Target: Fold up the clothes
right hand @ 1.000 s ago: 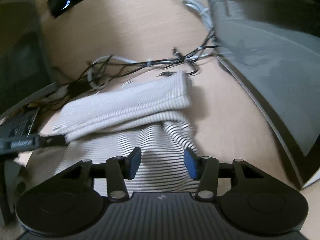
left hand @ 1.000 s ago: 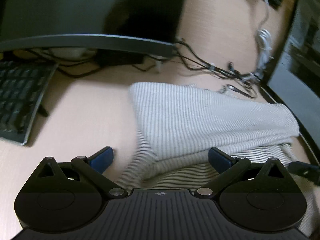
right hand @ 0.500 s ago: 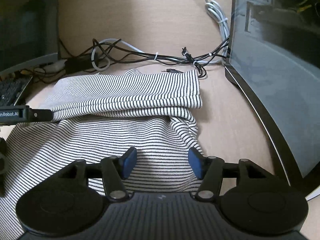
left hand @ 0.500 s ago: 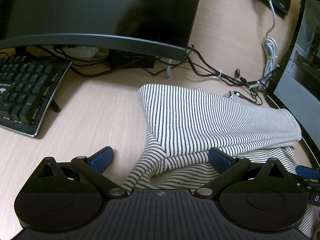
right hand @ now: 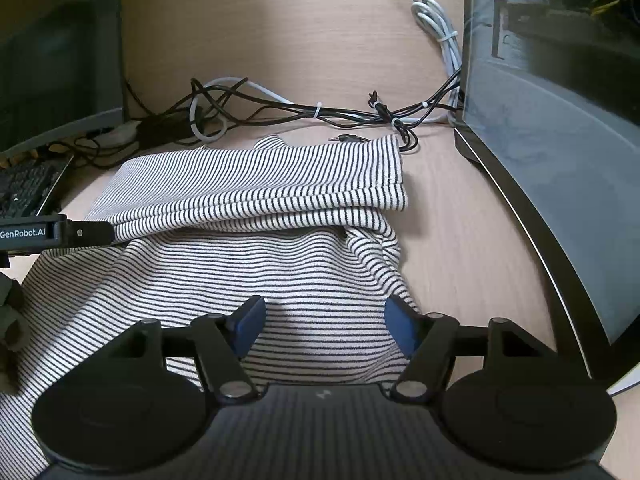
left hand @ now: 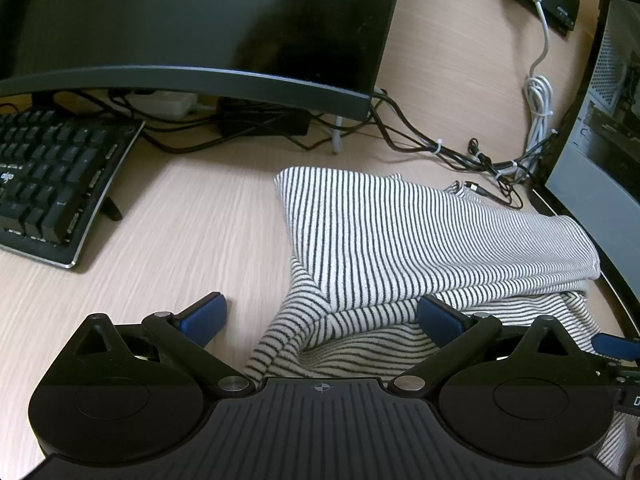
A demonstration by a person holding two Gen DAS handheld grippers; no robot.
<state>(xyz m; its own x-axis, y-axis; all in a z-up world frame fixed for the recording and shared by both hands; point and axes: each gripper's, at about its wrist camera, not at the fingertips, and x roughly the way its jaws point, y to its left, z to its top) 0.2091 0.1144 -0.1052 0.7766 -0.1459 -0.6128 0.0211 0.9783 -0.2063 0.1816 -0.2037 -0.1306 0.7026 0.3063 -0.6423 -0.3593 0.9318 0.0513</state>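
Nearest in the right wrist view, right hand-held gripper [right hand: 325, 327] with jaws well apart, just been opening, blue pads poised over the loose lower layer of the striped garment [right hand: 256, 264] and gripping nothing. Likewise in the left wrist view, left hand-held gripper [left hand: 320, 318] spread wide and empty — one pad over bare counter [left hand: 168, 216], the other above the garment's near, rumpled edge. Just beyond both, a folded-over band of the striped cloth lying across the lower layer, its right end neat, its left corner puckered where the fabric bunches. Further back, cables [right hand: 320, 112] tangled right against the garment's far edge, a loose jack plug [right hand: 346, 139] almost touching it; keyboard [left hand: 52, 176] to the left, monitor [left hand: 192, 28] behind, computer case [right hand: 560, 100] to the right. Likely trouble from here: a pinch taken too shallow, catching only the top layer and dragging the fold open; or a lift swept too far back, snagging cloth on the plug and cables and pulling them along. Also some risk, with the near hem bunched, of creasing the wrinkle into the next fold unless smoothed first.
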